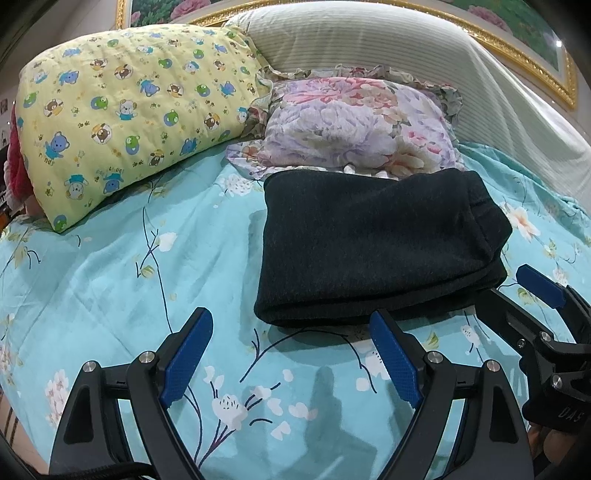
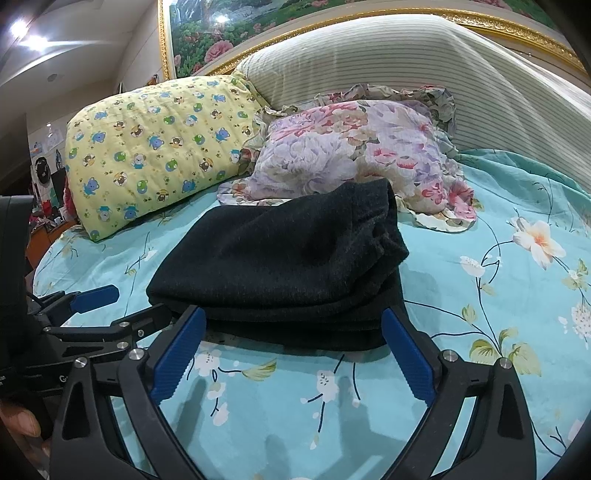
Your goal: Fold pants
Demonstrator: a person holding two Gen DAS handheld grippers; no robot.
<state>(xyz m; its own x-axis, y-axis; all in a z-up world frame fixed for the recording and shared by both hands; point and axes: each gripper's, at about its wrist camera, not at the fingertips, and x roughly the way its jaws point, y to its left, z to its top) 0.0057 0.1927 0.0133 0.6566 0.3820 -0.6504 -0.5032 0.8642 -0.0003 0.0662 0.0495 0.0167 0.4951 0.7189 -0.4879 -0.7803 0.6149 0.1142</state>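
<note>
Both my left claw [image 1: 291, 354] and my right claw [image 2: 293, 350] are spread apart and hold nothing, poised at the near edge of the pants [image 2: 280, 266]. The pants lie as a compact dark stack on the bed [image 1: 110, 295], just before the floral pillow [image 1: 354, 125]. I judge the folding essentially done, perhaps some tidying left.

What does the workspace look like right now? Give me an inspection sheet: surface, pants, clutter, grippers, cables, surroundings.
Surface: bed with a turquoise floral sheet, lightly wrinkled.
Job's things: dark pants folded into a compact stack, lying flat on the sheet, far edge against the floral pillow.
Clutter: yellow bear-print pillow at the left; floral ruffled pillow behind the pants.
Grippers: left gripper jaws open, holding nothing, just short of the pants' near edge; right gripper jaws open, holding nothing, at the pants' near edge.
Cables: one black cable under the left gripper.
Surroundings: striped padded headboard; gold-framed flower painting above.
</note>
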